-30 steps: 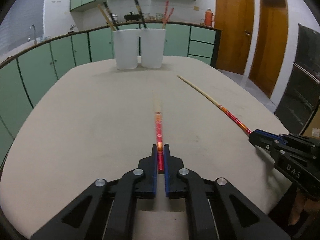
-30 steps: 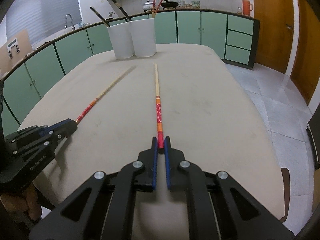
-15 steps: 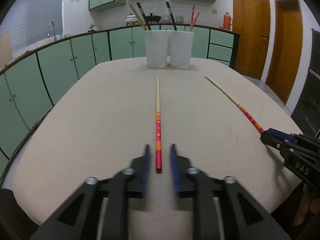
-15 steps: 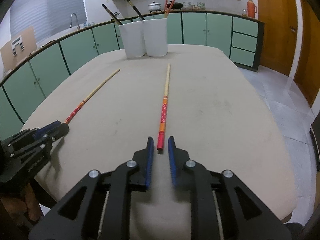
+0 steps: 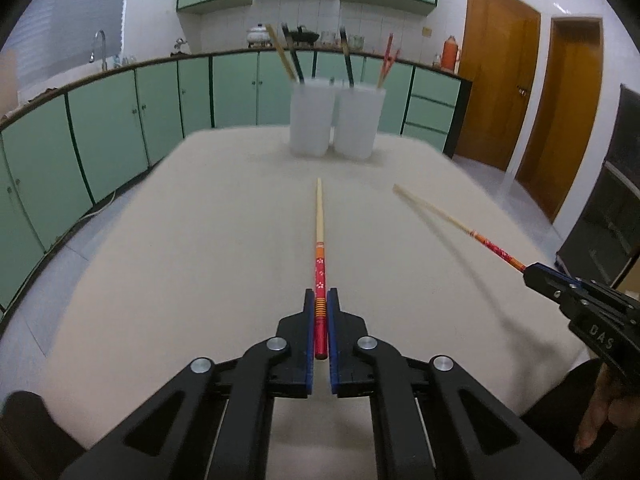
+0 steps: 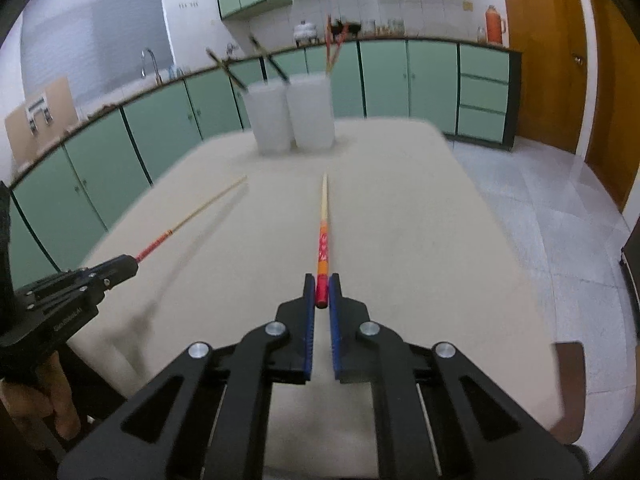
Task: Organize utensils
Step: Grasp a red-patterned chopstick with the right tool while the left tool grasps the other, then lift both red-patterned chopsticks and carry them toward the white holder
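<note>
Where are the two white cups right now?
Both views show the two white cups standing side by side at the table's far end, ahead of both chopstick tips, with the green cabinets behind them.

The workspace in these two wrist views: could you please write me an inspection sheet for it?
Surface: beige table, bare apart from the cups.
Job's things: two white cups side by side at the far end, each with chopsticks standing in it; one red-ended chopstick in the left claw, another in the right claw, both pointing toward the cups.
Clutter: nothing seen on the table.
Grippers: left claw shut on its chopstick's red end; right claw likewise.
Cables: nothing seen.
Surroundings: green cabinets, tap, pots on the counter, orange flask, wooden doors.
</note>
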Available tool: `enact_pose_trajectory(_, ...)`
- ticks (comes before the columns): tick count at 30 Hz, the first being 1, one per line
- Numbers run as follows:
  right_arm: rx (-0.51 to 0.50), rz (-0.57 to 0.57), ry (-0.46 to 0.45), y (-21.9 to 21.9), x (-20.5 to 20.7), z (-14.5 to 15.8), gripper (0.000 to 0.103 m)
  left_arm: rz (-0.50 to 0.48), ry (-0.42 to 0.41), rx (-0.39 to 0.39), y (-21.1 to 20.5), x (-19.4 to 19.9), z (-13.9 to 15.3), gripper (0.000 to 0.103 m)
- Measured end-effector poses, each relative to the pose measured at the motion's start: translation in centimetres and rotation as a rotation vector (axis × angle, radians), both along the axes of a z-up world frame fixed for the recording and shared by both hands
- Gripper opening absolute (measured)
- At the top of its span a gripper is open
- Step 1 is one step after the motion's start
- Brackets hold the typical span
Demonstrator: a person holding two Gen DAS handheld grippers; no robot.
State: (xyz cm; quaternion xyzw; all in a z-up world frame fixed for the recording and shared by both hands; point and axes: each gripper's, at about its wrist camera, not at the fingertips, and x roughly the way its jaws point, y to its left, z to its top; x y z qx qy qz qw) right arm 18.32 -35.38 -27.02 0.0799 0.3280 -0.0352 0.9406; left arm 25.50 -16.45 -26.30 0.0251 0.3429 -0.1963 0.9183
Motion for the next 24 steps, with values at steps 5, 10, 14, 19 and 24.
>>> enact_pose_trajectory(5,-0.033,0.034,-0.075,0.5,-1.2,6.3,0.006,-0.014,-0.040,-0.024,1.5,-0.4,4.6,0.006)
enact_pose_trajectory(10,-0.062,0.065,-0.127,0.4,-1.2,11.9,0.006,-0.043,-0.020,-0.023,2.4,0.1,7.9,0.006)
enact_pose_trajectory(14,-0.064,0.086,-0.150,-0.1,-0.6,12.8,0.006,-0.029,-0.031,-0.021,3.6,0.1,7.5,0.006)
enact_pose_trajectory(19,0.004,0.035,-0.048,-0.9,-1.1,5.1,0.010,-0.007,-0.028,-0.082,4.5,0.1,6.2,0.006)
enact_pose_trajectory(24,0.045,0.006,0.127,0.3,-2.8,-3.2,0.025,-0.013,-0.055,-0.070,4.2,0.8,7.1,0.006)
